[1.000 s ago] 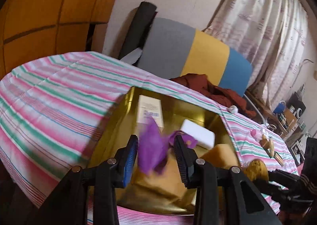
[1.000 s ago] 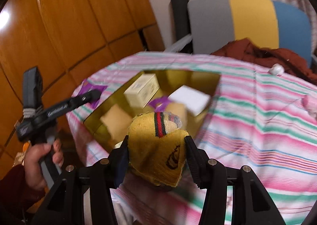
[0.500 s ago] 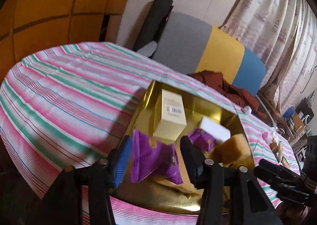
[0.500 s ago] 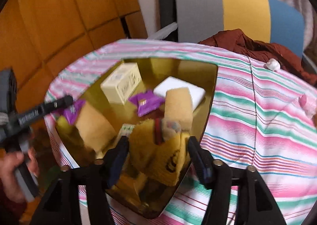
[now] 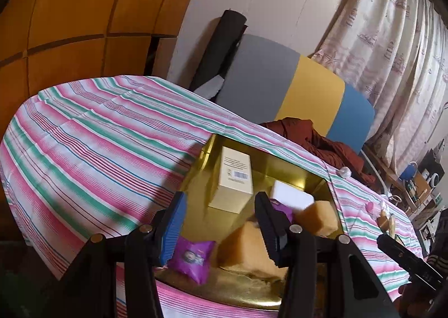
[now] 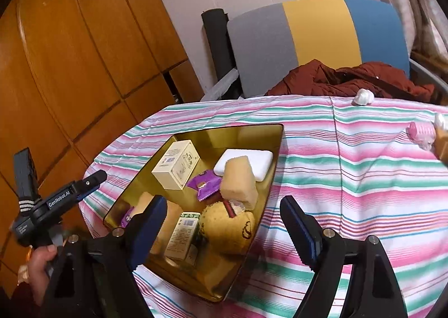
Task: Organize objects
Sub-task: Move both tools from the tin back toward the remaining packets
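Note:
A gold tray sits on the striped table and holds a cream box, a white block, sponges and purple packets. My right gripper hangs over the tray's near corner and its jaws are opening. The yellow sock ball lies in the tray below them, free of the pads. In the left wrist view my left gripper stands open above the tray. A purple packet lies loose in the tray under its left finger. A hand holds the left gripper.
The table wears a pink, green and white striped cloth. A pink roller and a white ball lie at its far right. Behind stand a grey, yellow and blue chair with a brown jacket, and a wooden wardrobe at left.
The left gripper opened and let the purple packet drop into the tray. The right gripper spread its jaws and the yellow sock ball settled into the tray.

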Motion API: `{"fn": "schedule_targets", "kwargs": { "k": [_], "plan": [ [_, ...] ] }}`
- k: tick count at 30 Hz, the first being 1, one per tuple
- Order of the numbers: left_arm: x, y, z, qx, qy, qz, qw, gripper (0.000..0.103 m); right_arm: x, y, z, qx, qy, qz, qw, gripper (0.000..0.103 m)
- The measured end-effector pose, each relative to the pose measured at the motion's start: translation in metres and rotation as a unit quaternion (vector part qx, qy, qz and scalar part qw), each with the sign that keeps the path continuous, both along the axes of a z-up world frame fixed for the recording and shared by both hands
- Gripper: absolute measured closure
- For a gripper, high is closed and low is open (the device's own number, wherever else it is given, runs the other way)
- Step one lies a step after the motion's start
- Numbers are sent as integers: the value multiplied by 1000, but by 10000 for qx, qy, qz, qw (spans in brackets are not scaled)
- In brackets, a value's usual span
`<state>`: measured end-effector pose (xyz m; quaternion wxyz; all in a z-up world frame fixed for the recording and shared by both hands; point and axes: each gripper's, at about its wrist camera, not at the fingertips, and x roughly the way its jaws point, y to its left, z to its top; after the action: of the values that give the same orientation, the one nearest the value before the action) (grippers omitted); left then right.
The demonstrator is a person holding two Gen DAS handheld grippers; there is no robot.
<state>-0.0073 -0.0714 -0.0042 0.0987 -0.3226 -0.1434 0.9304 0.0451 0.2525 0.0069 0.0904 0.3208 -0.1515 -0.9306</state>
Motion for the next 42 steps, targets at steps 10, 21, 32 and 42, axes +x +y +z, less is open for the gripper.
{"fn": "schedule_targets", "kwargs": {
  "k": [10, 21, 32, 42],
  "plan": [
    [15, 49, 2, -60, 59, -643, 9979, 51, 6, 20, -6, -141, -50, -242, 9996, 19],
    [33, 114, -1, -360, 44, -1502, 9880, 51, 15, 54, -18, -54, -224, -619, 9978, 19],
    [51, 172, -10, -370, -196, -2239, 9737, 51, 30, 102, -43, 86, -538, -1062, 9928, 19],
    [73, 244, -14, -463, -224, -3072, 9503, 51, 50, 179, -53, 218, -562, -1664, 9842, 19]
  ]
}}
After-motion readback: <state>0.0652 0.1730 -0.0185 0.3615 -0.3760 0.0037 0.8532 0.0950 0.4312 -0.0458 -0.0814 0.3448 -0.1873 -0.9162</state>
